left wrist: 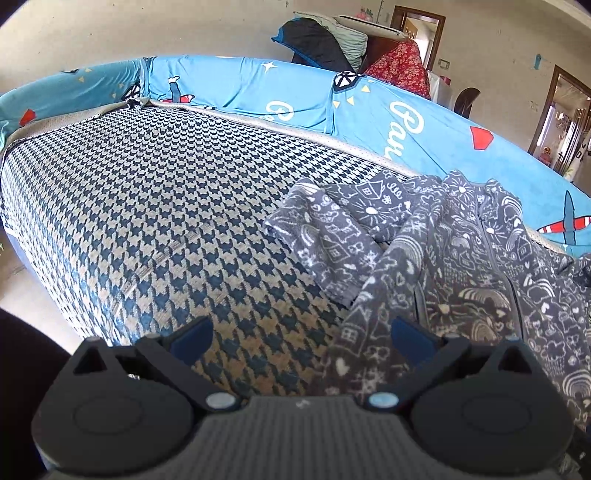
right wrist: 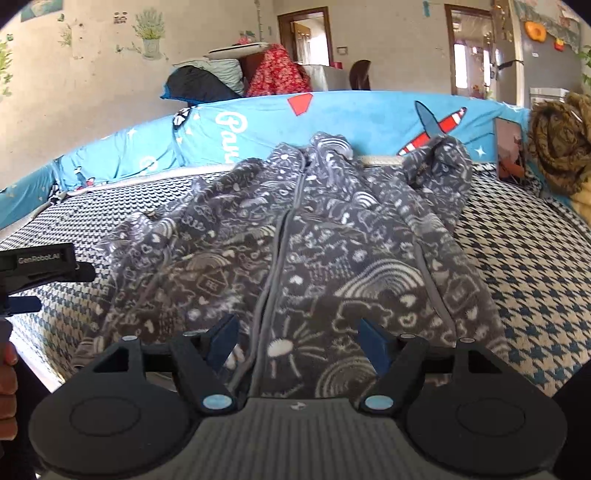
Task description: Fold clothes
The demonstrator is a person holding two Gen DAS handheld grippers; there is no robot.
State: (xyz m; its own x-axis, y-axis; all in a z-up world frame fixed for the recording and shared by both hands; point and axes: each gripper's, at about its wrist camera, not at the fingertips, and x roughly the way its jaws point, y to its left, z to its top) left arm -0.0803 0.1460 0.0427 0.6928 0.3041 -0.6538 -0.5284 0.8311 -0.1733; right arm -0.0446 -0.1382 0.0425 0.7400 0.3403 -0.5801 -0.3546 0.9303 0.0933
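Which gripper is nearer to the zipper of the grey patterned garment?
Right. The right gripper hovers directly over the zipper, jaws open astride it. The left gripper is off at the garment's left edge, half over the houndstooth cover.

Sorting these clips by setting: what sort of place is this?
Probably a lived-in home room: a bed or sofa with a houndstooth cover, a blue cartoon-print backrest, plant stickers on the wall, and doorways behind.

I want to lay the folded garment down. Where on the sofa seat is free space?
The houndstooth seat left of the grey patterned garment is bare up to the blue backrest. A narrower bare strip lies right of it, before the brown bundle. The middle is crowded.
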